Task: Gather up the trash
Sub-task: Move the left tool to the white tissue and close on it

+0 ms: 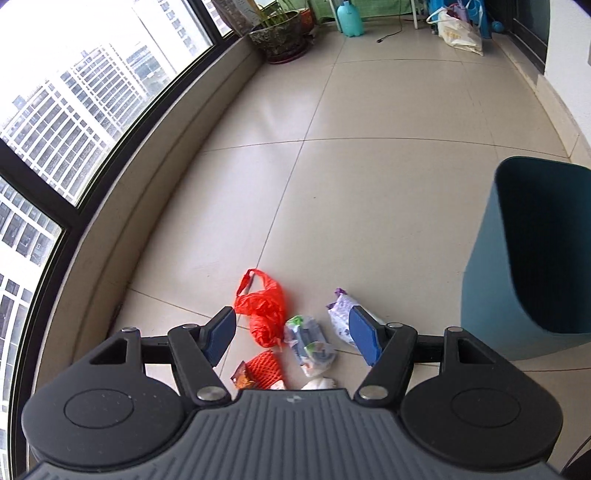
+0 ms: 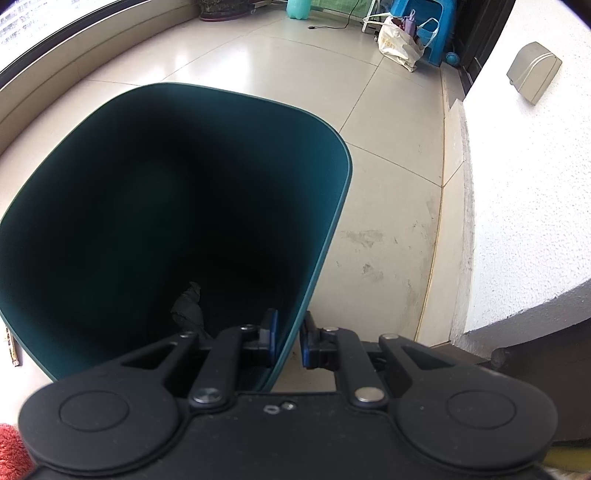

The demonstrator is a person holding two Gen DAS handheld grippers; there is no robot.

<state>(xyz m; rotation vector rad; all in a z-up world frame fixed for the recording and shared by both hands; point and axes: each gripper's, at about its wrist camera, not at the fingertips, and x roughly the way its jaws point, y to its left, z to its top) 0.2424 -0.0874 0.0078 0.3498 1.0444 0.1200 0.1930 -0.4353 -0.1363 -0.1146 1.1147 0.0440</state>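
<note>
In the left wrist view a pile of trash lies on the tiled floor: a red plastic bag [image 1: 264, 312], a white and green wrapper [image 1: 310, 345], a white and purple packet [image 1: 341, 319], a red foam net [image 1: 264, 371] and a white scrap [image 1: 319, 384]. My left gripper [image 1: 293, 334] is open and empty, held above the pile. A teal bin [image 1: 528, 258] stands to the right. In the right wrist view my right gripper [image 2: 288, 341] is shut on the teal bin's rim [image 2: 295, 332], one finger inside and one outside. A dark crumpled scrap [image 2: 188, 308] lies in the bin.
A curved window and low sill run along the left [image 1: 155, 177]. A potted plant [image 1: 277, 33], a teal bottle [image 1: 349, 16], a white bag [image 1: 460, 35] and a blue stool stand at the far end. A white wall [image 2: 524, 192] is right of the bin.
</note>
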